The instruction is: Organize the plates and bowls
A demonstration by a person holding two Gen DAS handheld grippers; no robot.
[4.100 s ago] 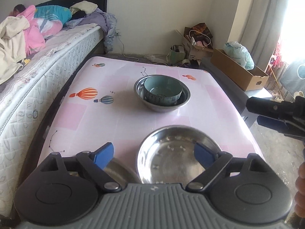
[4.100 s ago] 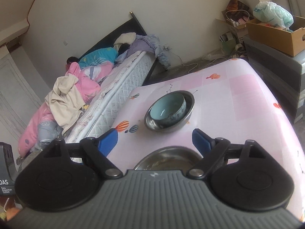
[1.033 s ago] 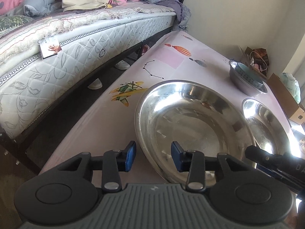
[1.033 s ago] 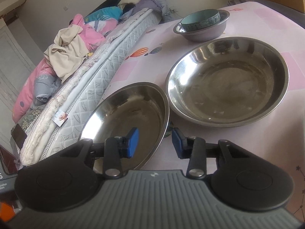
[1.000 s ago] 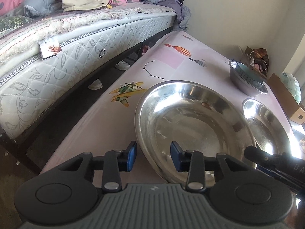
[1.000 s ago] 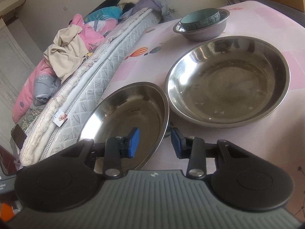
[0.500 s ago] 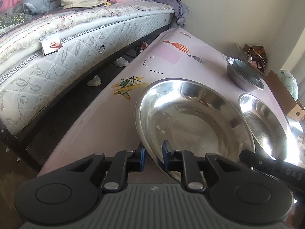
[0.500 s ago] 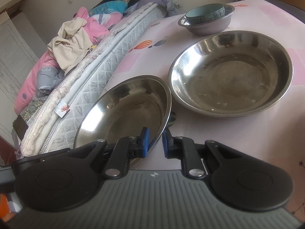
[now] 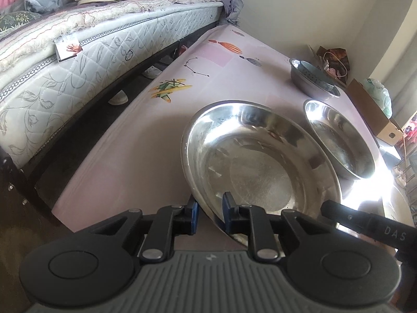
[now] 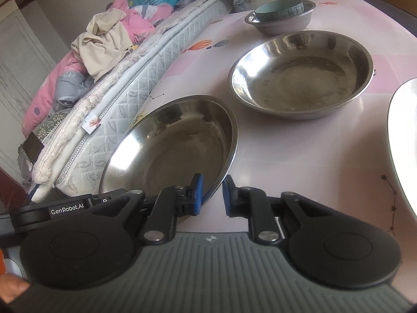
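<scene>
This is a lived-in bedroom in a home. A bed (image 9: 109, 49) with a quilted mattress runs along one side, heaped with pink and blue bedding (image 10: 65, 78) and a cream garment (image 10: 104, 41), and shoes (image 9: 118, 99) sit on the floor under its dark frame. Right beside it stands a bench (image 9: 135, 140) covered in a pale pink cloth printed with hot-air balloons, set with steel dishes (image 9: 260, 161). In the far corner, against plain walls, a cardboard box (image 9: 375, 112) and bags (image 9: 333, 60) of household clutter sit by a curtain.
</scene>
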